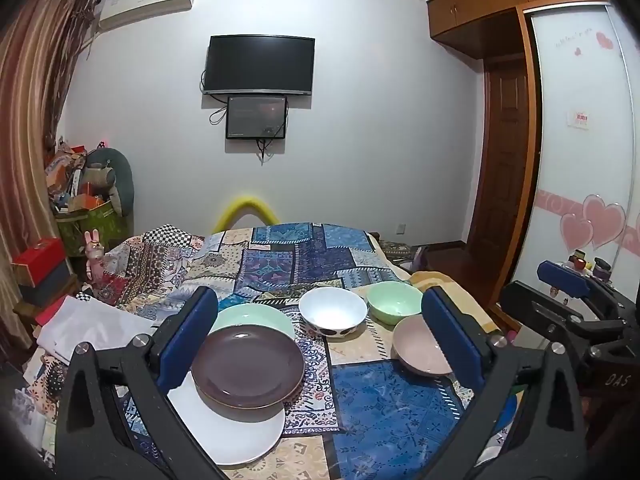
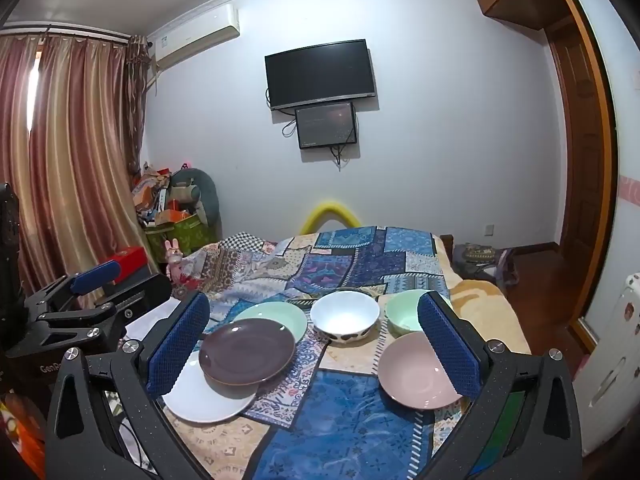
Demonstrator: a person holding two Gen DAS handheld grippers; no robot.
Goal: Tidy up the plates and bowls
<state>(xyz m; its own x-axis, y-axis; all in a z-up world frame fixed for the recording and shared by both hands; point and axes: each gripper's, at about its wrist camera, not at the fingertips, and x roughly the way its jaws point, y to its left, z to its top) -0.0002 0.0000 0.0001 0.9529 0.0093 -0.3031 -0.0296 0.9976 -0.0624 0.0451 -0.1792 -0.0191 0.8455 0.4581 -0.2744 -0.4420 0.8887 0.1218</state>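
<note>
On the patchwork bedspread (image 1: 384, 400) a dark purple plate (image 1: 248, 364) (image 2: 247, 350) lies on a white plate (image 1: 236, 428) (image 2: 204, 398), overlapping a mint green plate (image 1: 260, 318) (image 2: 278, 316) behind it. A white bowl (image 1: 333, 312) (image 2: 345, 316) with dark spots, a mint green bowl (image 1: 394, 302) (image 2: 402, 314) and a pink bowl (image 1: 420, 346) (image 2: 416, 374) sit to the right. My left gripper (image 1: 320, 340) is open and empty above the dishes. My right gripper (image 2: 316, 344) is open and empty too. Each gripper shows at the other view's edge.
The bed's right edge drops to a wooden floor (image 2: 540, 292) beside a wardrobe (image 1: 580, 160). Boxes and bags (image 1: 84, 200) pile up at the left near curtains (image 2: 60, 160). A white cloth (image 1: 88, 328) lies on the bed's left side.
</note>
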